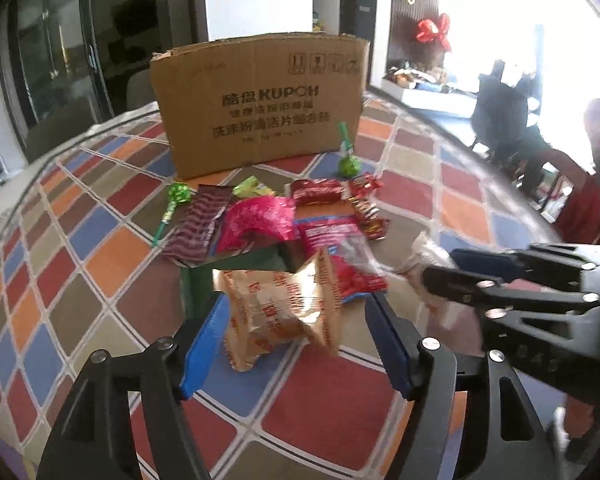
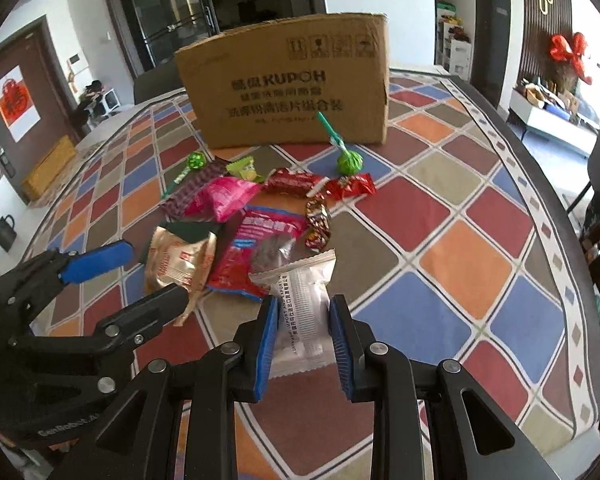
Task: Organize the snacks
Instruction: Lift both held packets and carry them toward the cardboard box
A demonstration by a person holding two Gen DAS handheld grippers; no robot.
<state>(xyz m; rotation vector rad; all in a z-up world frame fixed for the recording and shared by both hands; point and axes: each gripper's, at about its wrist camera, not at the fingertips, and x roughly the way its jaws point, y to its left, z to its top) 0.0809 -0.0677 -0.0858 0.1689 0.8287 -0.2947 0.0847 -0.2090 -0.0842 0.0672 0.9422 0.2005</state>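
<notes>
From the left wrist, the left tongs (image 1: 296, 340) stood spread, the tan snack packet (image 1: 284, 312) lying between the blue pads without being pressed, its long axis running away toward the cardboard box (image 1: 260, 104). The right tongs (image 1: 452, 276) came in from the right, pinching a white wrapper (image 1: 428, 256).

From the right wrist, the right tongs (image 2: 304, 340) were clamped on the white wrapper (image 2: 304, 312), its length pointing ahead at the box (image 2: 288, 88) across the tabletop (image 2: 460, 260). The snack pile lay between. The loaded right hand seemed readier for the box.
</notes>
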